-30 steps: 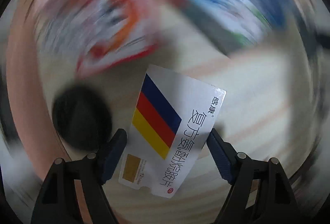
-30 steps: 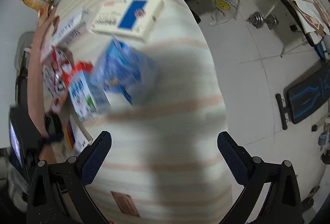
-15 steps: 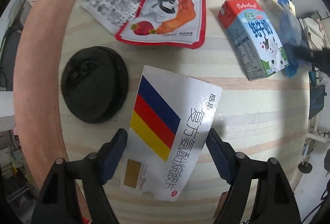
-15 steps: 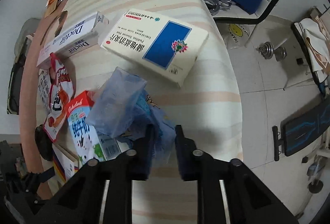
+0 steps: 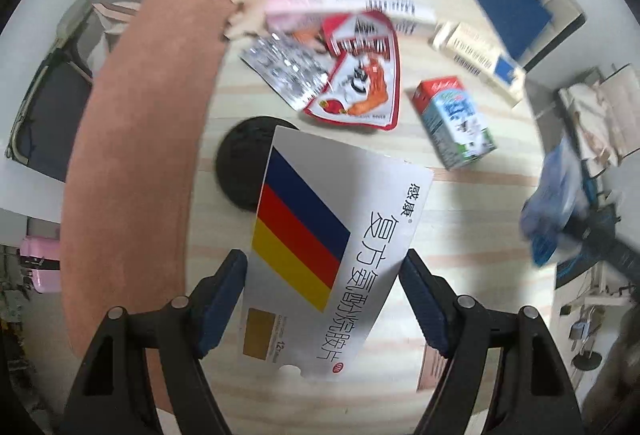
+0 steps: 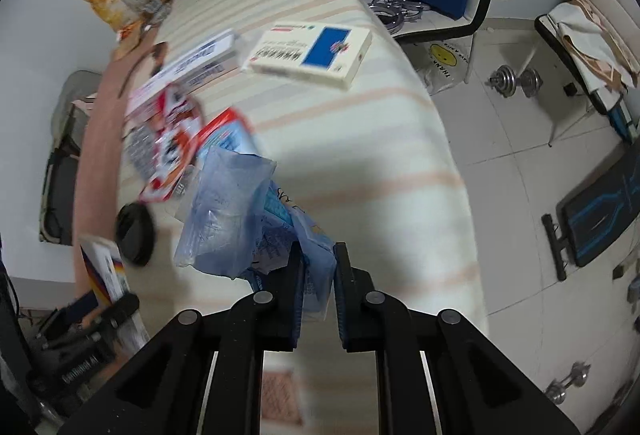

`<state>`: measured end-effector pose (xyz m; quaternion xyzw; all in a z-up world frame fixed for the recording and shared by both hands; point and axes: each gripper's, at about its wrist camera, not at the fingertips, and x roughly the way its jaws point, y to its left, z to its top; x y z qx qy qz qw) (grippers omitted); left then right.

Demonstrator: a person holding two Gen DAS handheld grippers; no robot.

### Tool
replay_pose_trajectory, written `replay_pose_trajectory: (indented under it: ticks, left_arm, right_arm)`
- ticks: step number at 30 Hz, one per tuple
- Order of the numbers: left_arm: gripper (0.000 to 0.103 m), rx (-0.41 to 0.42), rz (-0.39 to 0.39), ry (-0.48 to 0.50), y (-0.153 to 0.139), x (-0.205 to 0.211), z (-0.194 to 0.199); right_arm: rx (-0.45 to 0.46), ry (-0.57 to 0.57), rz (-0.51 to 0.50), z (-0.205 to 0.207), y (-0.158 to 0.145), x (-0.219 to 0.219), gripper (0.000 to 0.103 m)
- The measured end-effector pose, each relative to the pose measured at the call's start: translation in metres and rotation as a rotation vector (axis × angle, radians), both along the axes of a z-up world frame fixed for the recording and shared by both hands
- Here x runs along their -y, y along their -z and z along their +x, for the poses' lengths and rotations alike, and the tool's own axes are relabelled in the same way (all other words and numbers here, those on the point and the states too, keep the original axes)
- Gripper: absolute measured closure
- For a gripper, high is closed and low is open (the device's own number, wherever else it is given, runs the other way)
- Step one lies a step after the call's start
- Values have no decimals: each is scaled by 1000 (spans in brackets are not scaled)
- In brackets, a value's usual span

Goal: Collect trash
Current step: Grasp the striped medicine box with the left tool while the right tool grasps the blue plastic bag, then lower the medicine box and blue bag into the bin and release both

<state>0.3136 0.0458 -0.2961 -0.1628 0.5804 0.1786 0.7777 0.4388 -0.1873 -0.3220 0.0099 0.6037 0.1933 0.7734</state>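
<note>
Landmark for these notes: the black round plastic lid (image 5: 250, 165) lying on the pale striped cloth-covered table (image 5: 460, 219)

Left gripper (image 5: 322, 277): clenched across the width of a flat white cardboard medicine box with blue, red and yellow diagonal stripes (image 5: 332, 251), both blue pads against its long edges. The box overlaps the lid's near right edge in the left wrist view and looks lifted clear of the cloth, though blur makes the gap hard to judge

Right gripper (image 6: 318, 275): jaws pinched nearly together on a crumpled translucent blue plastic bag (image 6: 236, 219), which billows out ahead of the fingers, right of the lid. The bag mouth looks slack and partly collapsed

Trash left on the table, all beyond the lid: a red and white foil snack wrapper (image 5: 360, 83), a silver blister sheet (image 5: 288, 71) tucked under its left side, a small blue and white milk carton with a red top (image 5: 454, 123) to the right, then a pink and white long carton (image 5: 340, 5) and a cream box with a blue panel (image 6: 312, 53) farthest off

Judgement on the step in hand, getting the striped box into the bag:
- Hold the bag by one lip only so the mouth hangs open; a grip through both layers would seal it
- Lead the box in by a narrow end
- Let go only once the box is well inside, since it is stiff and could snag the thin film or slide off the rim
</note>
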Motion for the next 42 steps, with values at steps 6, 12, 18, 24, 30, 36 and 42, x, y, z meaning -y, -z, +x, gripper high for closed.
replay_pose_trajectory:
  ticks: [6, 12, 18, 24, 30, 36, 42]
  left_arm:
    - [27, 144, -25, -10, -33, 15, -68]
    - [27, 188, -66, 22, -37, 28, -162]
    - [27, 91, -165, 14, 0, 41, -239]
    - [27, -42, -309, -35, 91, 64, -299]
    - [27, -118, -394, -87, 230, 65, -298]
    - [12, -173, -349, -57, 354, 55, -277]
    - [2, -194, -254, -38, 411, 45, -286]
  right_arm:
    - [61, 21, 32, -100, -29, 5, 89]
    - [88, 85, 27, -216, -36, 20, 89]
    - [-18, 105, 7, -315, 6, 38, 89]
    - [-188, 112, -19, -382, 114, 68, 89]
    - [-312, 121, -12, -395, 253, 76, 89]
    - [-383, 41, -45, -384, 401, 52, 89]
    - [-418, -9, -104, -383, 480, 29, 51]
